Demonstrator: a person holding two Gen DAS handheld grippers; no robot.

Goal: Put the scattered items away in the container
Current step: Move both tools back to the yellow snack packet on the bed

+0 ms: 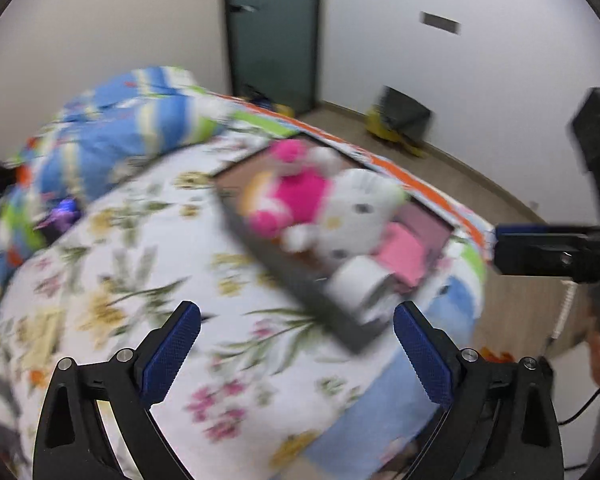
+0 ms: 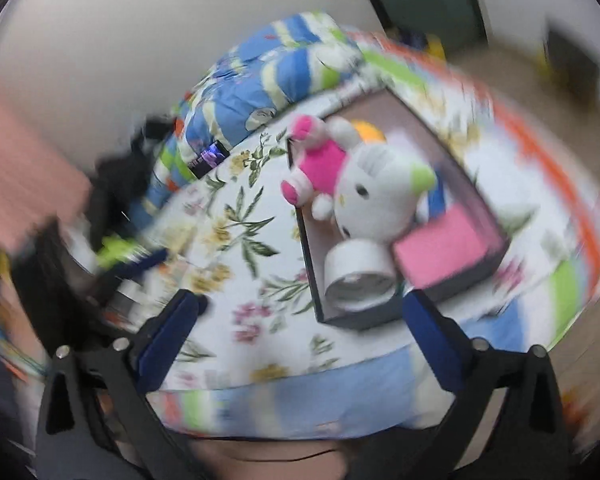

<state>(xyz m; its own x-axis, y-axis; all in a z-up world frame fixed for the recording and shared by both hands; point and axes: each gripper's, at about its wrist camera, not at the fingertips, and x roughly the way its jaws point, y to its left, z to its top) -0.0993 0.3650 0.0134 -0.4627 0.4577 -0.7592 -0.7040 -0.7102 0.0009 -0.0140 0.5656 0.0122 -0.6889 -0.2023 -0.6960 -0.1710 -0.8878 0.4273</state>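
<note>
Both tools gape empty over the floral bedspread (image 1: pixel 148 240) (rumpled quilt (image 1: pixel 112 120) behind); box (image 2: pixel 356 322) holds plush cat (image 2: pixel 376 192).

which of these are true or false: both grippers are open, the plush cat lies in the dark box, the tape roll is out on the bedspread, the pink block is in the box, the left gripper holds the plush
1. Both grippers are open. True: the left gripper and right gripper have their jaws spread with nothing between them.
2. The plush cat lies in the dark box. True.
3. The tape roll is out on the bedspread. False: it sits inside the box, at its near end.
4. The pink block is in the box. True.
5. The left gripper holds the plush. False: it holds nothing.
</note>
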